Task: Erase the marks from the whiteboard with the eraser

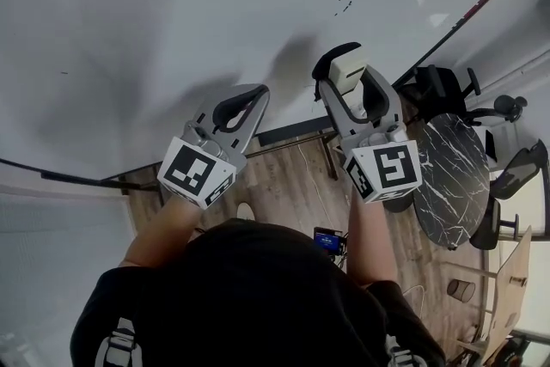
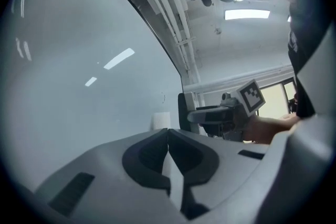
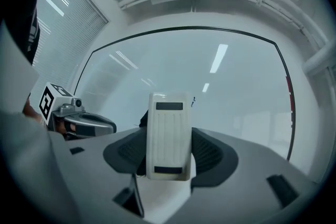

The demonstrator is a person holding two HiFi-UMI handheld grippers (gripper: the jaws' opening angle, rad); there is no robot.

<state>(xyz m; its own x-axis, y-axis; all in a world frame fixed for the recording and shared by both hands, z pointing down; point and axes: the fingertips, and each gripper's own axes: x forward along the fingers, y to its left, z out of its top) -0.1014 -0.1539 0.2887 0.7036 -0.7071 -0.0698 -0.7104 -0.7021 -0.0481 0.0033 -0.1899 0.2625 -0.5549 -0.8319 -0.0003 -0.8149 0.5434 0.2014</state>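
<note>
R gripper (image 1: 347,80): jaws clamped on the eraser (image 3: 168,131), held by its long sides. Plastic back faces my cam, so the felt side should face the whiteboard (image 3: 231,73). Grip looks square, no tilt that I can see.
L gripper (image 2: 168,136): jaws together, nothing betw them. It sits level w/ the R, just to its left, doing no work.

Eraser vs board: L gripper view shows a pale reflection beside the eraser w/ a gap betw the two. I read that as near the board but not pressed on; can't be certain.

Marks (image 1: 345,7): a few small dark flecks, beyond the eraser in head view. R gripper view puts them just off the eraser's top R corner.

Doing it well (my judgement):
- Land the pad flat, whole face on the board. An edge would only smear.
- Slide up to cover the flecks w/ firm, even press and short overlapping strokes.
- Keep the clamp tight, since side load could twist the eraser in the jaws.
- Keep L out of the stroke path.
- Lift off and check for ghosting.
</note>
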